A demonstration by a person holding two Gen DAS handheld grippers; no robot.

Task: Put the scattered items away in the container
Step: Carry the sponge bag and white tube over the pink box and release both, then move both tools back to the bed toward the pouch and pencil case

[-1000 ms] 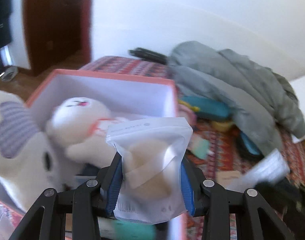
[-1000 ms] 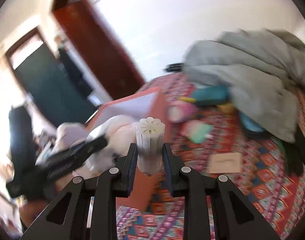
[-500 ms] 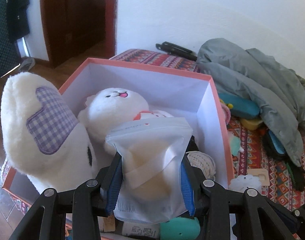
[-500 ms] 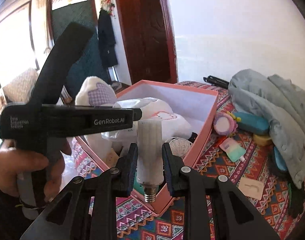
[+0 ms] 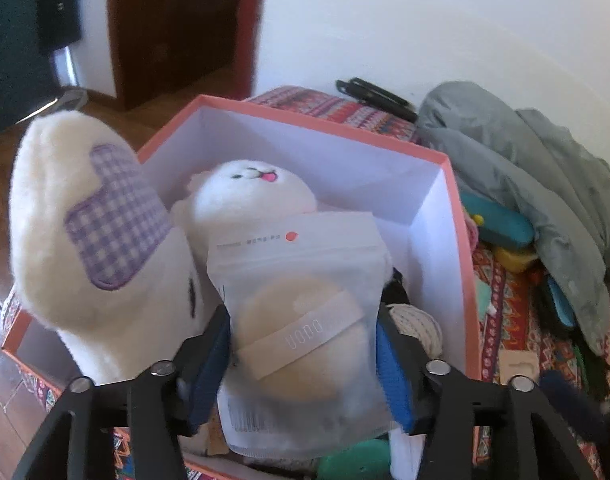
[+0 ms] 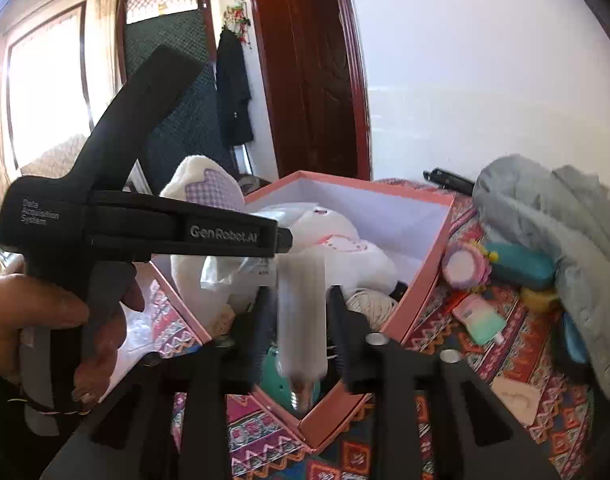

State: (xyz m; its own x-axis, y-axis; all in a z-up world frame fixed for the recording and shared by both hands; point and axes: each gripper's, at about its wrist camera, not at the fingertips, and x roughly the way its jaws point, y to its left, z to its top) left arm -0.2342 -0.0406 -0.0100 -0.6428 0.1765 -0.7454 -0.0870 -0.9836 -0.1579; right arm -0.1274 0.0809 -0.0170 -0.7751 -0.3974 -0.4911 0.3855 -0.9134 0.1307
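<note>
The box (image 5: pixel 453 216) is pink, with white toys inside. My left gripper (image 5: pixel 303 356) sits over the box, and its jaws have just been opening; the puff bag (image 5: pixel 301 320) is between them, no longer squeezed. My right gripper (image 6: pixel 301 320) is over the box's near corner, jaws just opened too, with the white bulb (image 6: pixel 301 312) loose between them.
</note>
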